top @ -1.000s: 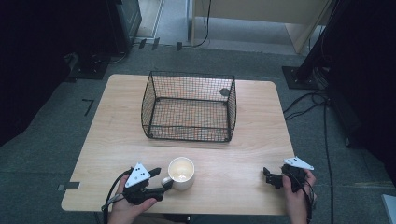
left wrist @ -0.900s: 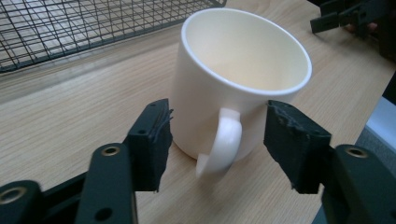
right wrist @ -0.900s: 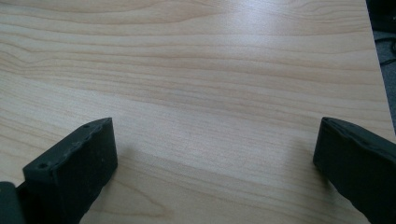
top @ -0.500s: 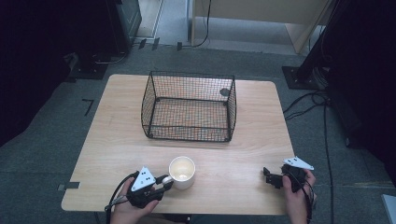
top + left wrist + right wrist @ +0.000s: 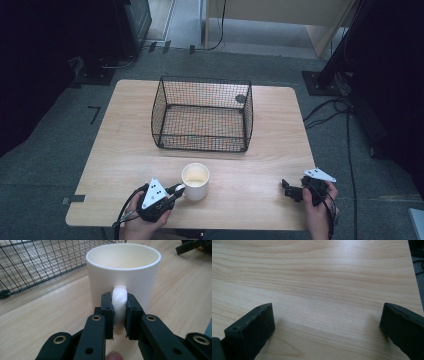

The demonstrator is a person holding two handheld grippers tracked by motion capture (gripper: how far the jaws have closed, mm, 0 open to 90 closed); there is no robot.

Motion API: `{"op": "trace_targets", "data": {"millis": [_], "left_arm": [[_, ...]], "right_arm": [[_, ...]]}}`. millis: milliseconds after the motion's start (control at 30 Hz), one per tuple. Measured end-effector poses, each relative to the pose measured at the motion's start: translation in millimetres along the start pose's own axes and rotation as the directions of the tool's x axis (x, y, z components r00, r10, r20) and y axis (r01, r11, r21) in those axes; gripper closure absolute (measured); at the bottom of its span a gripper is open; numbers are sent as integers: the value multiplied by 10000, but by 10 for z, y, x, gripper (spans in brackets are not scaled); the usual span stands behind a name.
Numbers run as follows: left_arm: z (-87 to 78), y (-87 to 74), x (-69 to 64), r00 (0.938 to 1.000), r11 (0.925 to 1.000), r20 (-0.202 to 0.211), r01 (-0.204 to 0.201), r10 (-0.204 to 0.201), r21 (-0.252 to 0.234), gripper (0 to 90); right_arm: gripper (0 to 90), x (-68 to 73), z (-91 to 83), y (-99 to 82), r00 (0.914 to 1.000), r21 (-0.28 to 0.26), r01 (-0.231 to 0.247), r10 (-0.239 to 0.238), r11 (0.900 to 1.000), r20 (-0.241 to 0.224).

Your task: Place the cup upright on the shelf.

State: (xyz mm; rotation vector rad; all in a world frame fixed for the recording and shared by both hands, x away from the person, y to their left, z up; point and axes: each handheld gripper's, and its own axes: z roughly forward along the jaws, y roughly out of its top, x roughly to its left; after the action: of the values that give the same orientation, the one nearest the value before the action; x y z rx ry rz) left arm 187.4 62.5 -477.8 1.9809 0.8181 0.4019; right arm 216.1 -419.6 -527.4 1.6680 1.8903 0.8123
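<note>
Jaws of the left gripper (image 5: 119, 315), just closed, pinched the white mug's (image 5: 195, 181) handle (image 5: 119, 300); rigid, glossy, breakable ceramic near the wire basket (image 5: 202, 114).

The left gripper (image 5: 175, 190) sits low at the near table edge, its jaws just closed and clamped on the mug handle (image 5: 119, 302). The right gripper (image 5: 290, 190) rests level, jaws spread wide with nothing between them.

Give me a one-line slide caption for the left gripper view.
Left gripper shut on the handle of a white mug standing on the wooden table, wire basket behind.
</note>
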Motion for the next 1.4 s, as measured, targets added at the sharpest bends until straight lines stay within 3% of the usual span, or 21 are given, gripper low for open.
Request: {"op": "trace_targets", "data": {"millis": [300,833,1067,1400], "left_arm": [[-12,83,34,9993,9989,-342,124,-140,-452,811],[-33,500,171,9975,9921,-683,79,-165,-1250,811],[-41,643,212,9969,9855,-746,139,-268,-1692,811],[23,927,282,9954,9655,-890,119,-362,-2600,811]], "right_arm": [[0,0,0,0,10000,0,-2,2,10000,-1],[0,0,0,0,10000,-1,3,-3,10000,-3],[0,0,0,0,10000,-1,0,0,10000,0],[0,-1,0,0,10000,6,8,-8,10000,-2]]}}
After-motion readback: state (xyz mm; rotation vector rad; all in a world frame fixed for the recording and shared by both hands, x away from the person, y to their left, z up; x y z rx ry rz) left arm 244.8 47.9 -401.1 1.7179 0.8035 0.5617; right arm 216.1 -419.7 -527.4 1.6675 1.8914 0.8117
